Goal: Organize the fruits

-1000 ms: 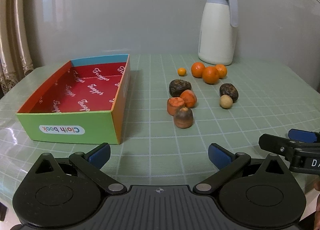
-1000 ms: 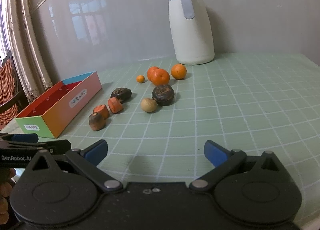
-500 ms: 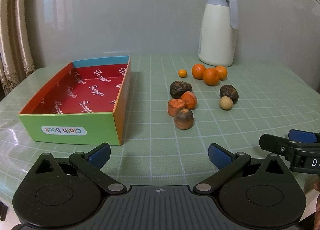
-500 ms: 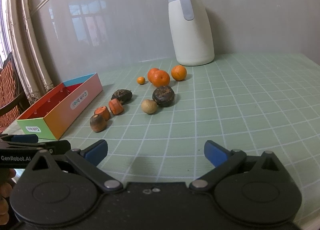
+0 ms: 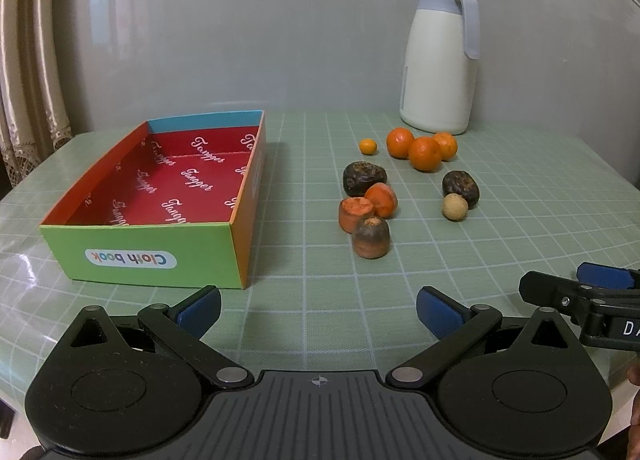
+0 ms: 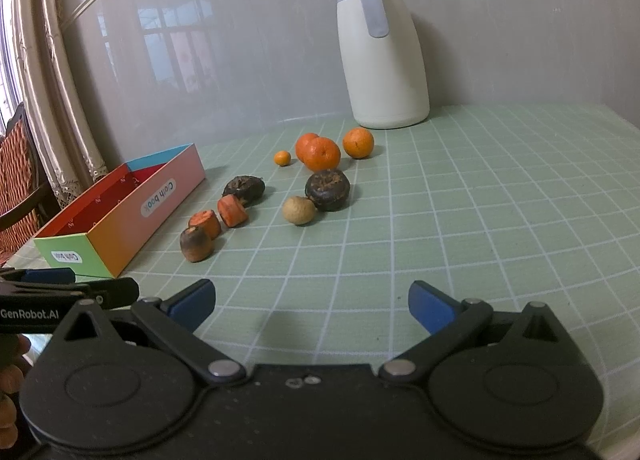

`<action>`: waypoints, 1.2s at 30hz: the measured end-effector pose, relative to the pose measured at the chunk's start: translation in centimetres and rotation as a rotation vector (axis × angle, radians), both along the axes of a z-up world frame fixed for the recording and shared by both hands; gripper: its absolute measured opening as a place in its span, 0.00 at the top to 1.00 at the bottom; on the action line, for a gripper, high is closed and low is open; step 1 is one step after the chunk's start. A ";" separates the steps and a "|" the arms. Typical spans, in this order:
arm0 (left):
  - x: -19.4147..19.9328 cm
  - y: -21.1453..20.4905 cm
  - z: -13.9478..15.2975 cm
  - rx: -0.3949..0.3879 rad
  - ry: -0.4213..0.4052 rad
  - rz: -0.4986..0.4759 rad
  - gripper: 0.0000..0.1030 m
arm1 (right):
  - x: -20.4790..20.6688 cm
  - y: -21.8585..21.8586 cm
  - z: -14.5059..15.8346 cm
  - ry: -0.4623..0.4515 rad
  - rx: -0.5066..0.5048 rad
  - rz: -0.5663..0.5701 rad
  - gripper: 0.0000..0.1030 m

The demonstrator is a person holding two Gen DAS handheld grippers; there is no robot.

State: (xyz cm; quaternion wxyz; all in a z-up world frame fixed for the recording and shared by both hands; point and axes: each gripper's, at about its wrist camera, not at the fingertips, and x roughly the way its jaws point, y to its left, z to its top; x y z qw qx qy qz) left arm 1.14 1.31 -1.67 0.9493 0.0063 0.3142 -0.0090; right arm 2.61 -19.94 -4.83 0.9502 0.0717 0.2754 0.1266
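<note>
Fruits [image 5: 404, 180]: loose cluster on the desk [image 5: 520, 220], right of the box [image 5: 156, 256], which stands bare inside, presumably to receive them. Left gripper [image 5: 318, 306] and right gripper [image 6: 311, 304]: wide open, holding nothing, hovering short of the cluster.

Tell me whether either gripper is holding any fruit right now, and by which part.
Nothing is held. The left gripper and the right gripper are both open over bare table, and the box has no fruit in it.
</note>
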 end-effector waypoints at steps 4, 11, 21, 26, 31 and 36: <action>-0.1 0.0 0.0 0.000 -0.001 0.002 0.00 | 0.0 -0.1 0.0 0.002 0.005 -0.001 0.00; -0.1 0.0 0.0 -0.001 -0.003 0.003 0.00 | 0.0 -0.1 0.0 0.003 0.006 -0.001 0.00; -0.2 0.1 0.0 0.000 -0.006 0.002 0.00 | 0.1 -0.2 0.0 0.004 0.006 -0.004 0.00; -0.2 0.1 0.0 0.002 -0.008 0.003 0.00 | 0.1 -0.4 0.0 0.003 0.008 -0.010 0.00; -0.3 0.0 0.1 0.005 -0.010 0.005 0.00 | 0.1 -0.6 0.1 0.003 0.018 -0.017 0.00; -0.3 -0.1 0.1 0.009 -0.011 -0.001 0.00 | 0.0 -0.6 0.1 0.003 0.020 -0.020 0.00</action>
